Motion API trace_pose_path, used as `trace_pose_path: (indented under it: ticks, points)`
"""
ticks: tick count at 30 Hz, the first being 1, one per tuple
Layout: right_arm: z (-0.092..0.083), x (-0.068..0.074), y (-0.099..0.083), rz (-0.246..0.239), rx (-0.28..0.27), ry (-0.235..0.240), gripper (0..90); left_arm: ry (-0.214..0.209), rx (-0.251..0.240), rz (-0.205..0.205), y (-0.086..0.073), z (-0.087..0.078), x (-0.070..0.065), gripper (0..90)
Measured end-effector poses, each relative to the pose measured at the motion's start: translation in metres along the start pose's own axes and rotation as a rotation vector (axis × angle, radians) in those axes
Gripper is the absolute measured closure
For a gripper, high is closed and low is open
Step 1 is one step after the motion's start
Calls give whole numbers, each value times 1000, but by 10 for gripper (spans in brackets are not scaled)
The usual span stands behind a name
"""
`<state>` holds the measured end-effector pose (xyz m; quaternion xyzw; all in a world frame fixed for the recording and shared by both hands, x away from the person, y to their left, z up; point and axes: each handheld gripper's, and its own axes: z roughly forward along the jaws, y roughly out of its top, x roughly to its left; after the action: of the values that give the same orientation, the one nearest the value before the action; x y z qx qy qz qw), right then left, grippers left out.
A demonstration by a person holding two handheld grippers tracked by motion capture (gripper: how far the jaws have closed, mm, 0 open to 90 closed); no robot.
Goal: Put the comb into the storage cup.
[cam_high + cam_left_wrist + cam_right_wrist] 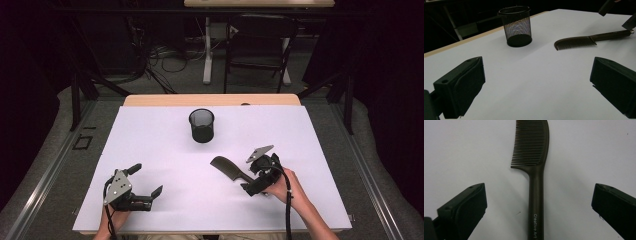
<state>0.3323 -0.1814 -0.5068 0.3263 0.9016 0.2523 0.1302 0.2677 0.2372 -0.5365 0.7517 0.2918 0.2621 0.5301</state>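
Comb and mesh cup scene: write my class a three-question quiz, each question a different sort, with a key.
1. True or false: the comb stands inside the mesh cup.
2. Which gripper has the comb's handle between its jaws? A. left gripper B. right gripper
3. Fill in: the right gripper's pads are ___ the handle.

Key
1. False: it lies flat on the white table, apart from the upright cup.
2. B.
3. Clear of: the jaws stand wide either side, not pressing.
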Motion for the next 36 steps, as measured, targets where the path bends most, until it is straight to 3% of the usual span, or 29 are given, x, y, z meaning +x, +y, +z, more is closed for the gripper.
trace_pose_path:
  ticks: [18, 28, 36]
  points:
    - [13, 1, 13, -16, 57, 46, 36, -2, 0, -2, 0, 1, 0, 0]
    - [18, 4, 20, -44, 117, 40, 327, 1, -3, -4, 0, 0, 0, 0]
    - [25, 3, 23, -60, 180, 35, 439, -2, 0, -1, 0, 1, -1, 0]
